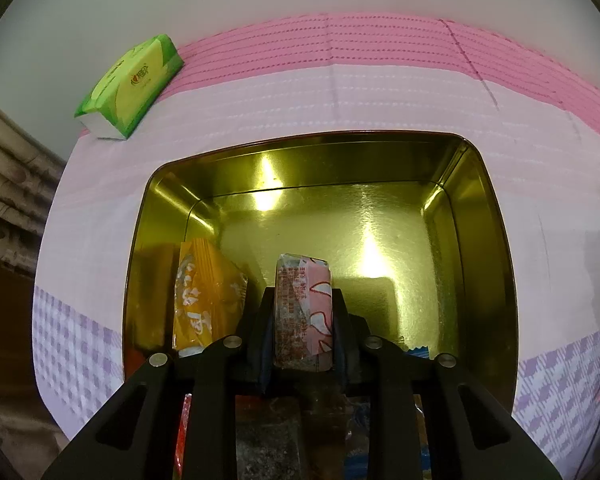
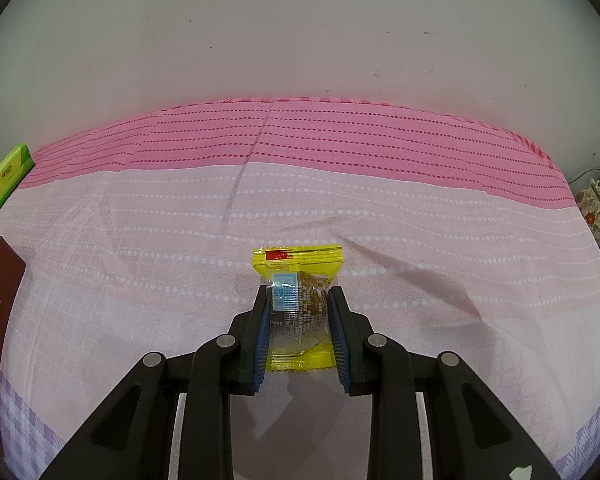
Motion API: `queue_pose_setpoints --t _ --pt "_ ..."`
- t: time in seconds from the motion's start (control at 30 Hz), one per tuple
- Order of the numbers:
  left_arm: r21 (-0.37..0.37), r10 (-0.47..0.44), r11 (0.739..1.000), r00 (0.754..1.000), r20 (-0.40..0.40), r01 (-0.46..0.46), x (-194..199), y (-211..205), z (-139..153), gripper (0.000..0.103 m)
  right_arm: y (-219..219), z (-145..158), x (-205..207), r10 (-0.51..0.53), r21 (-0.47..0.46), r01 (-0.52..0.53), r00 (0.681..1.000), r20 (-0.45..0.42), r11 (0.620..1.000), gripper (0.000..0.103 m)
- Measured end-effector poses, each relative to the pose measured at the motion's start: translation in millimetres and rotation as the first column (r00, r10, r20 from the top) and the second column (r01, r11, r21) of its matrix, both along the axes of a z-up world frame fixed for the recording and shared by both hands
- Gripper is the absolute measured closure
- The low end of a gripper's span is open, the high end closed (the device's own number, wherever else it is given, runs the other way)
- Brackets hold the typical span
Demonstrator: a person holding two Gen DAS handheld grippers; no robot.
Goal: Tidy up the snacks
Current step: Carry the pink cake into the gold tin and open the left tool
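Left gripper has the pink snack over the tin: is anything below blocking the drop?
Nothing visible blocks it. The left gripper holds the pink snack above the gold tin; the orange packet stands to its left, and the floor beyond is bare.

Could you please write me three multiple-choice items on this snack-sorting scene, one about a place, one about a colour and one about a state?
1. Where is the orange snack packet?
A. On the pink cloth beside the tin
B. Inside the gold tin, by its left wall
C. On top of the green tissue pack

2. What colour are the sealed ends of the snack in the right claw?
A. Yellow
B. Purple
C. Black

3. What state is the left claw in?
A. Wide open and empty
B. Out of view
C. Shut on a pink-and-white wrapped snack

Answers: 1 B, the packet stands within the tin's walls in the left wrist view. 2 A, both crimped ends show yellow in the right wrist view. 3 C, its fingers press both sides of the wrapped snack over the tin.
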State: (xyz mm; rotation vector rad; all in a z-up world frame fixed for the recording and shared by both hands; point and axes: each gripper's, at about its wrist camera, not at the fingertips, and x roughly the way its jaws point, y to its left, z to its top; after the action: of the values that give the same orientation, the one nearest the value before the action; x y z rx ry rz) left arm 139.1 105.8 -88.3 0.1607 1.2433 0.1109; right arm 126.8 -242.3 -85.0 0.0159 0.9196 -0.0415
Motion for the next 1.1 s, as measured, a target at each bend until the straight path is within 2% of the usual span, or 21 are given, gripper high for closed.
queue_pose_setpoints --t 0.27,0.6,0.8,1.1 --pt "-0.003 0.000 1.000 1.000 0.014 0.000 -1.4 -0.9 5.7 0.076 -0.2 0.2 0.0 0.001 -0.001 -0.001 1.000 0.000 1.000 0.076" --pt "-0.019 -0.010 1.000 0.996 0.090 0.011 -12.4 -3.5 38.3 0.069 -1.5 0.4 0.6 0.001 -0.012 -0.001 1.000 -0.001 1.000 0.076" --pt "-0.009 -0.016 1.000 0.985 0.173 0.018 -31.9 -6.6 65.5 0.065 -0.4 0.3 0.7 0.003 -0.014 -0.003 1.000 -0.001 1.000 0.076" --pt "-0.019 0.016 1.000 0.973 0.229 -0.012 -68.0 15.0 82.1 0.063 -0.2 0.2 -0.4 0.004 -0.015 -0.004 1.000 -0.001 1.000 0.076"
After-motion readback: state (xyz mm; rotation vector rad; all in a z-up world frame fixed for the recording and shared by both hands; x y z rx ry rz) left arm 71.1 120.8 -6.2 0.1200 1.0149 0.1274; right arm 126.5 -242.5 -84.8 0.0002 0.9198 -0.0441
